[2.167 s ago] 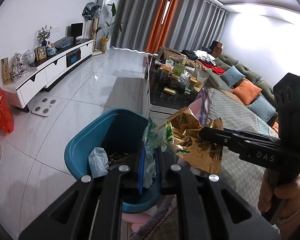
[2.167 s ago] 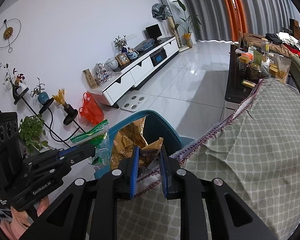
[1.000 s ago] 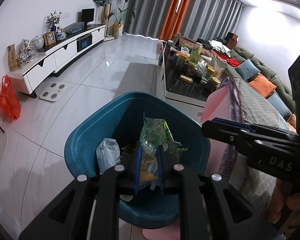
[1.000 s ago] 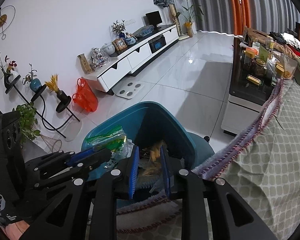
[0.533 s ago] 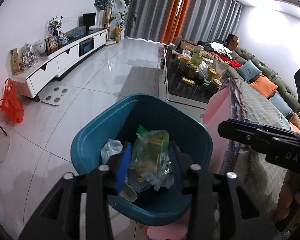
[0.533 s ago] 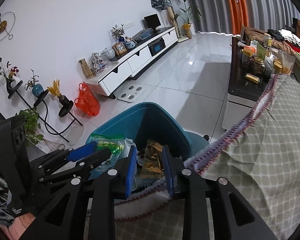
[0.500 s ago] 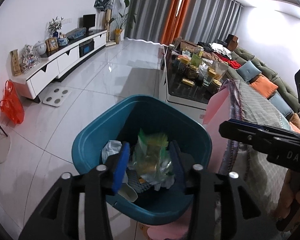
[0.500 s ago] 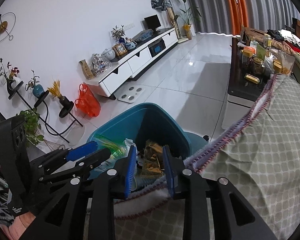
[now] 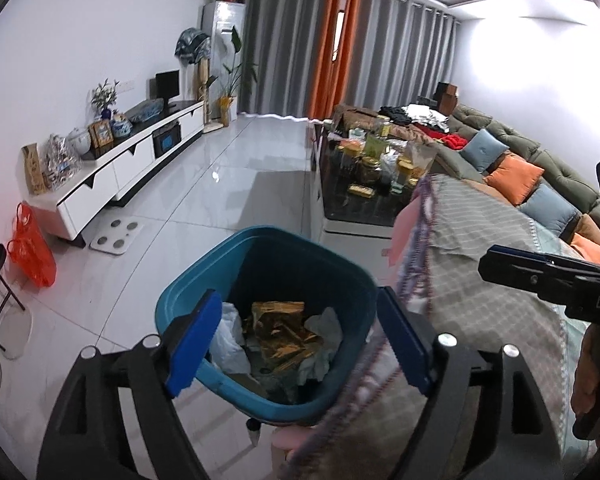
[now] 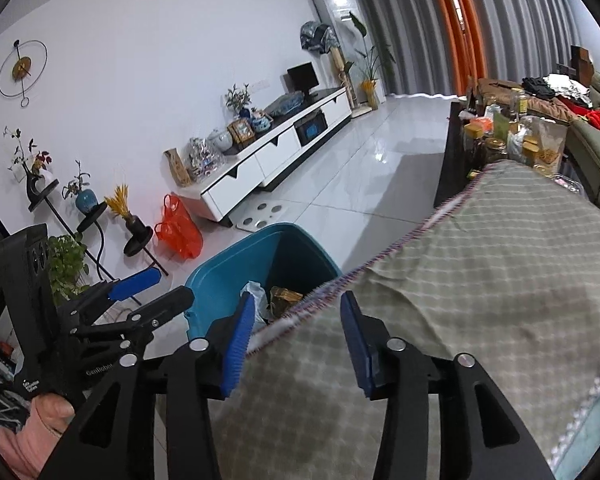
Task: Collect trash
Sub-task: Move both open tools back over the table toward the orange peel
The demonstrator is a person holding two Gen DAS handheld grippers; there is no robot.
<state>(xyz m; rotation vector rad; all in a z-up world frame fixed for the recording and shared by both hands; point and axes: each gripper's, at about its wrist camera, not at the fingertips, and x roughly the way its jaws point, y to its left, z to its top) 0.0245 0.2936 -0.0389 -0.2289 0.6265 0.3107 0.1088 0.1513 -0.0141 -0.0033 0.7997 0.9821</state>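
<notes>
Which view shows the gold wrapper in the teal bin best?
Left wrist view: the gold wrapper lies fully exposed inside the teal bin. In the right wrist view only its corner shows behind the checked cloth.

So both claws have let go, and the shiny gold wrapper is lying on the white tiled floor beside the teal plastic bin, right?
Not quite. The shiny gold wrapper lies inside the teal plastic bin, not on the floor; the left wrist view shows it. Both claws, left and right, are indeed empty, jaws opening.
</notes>
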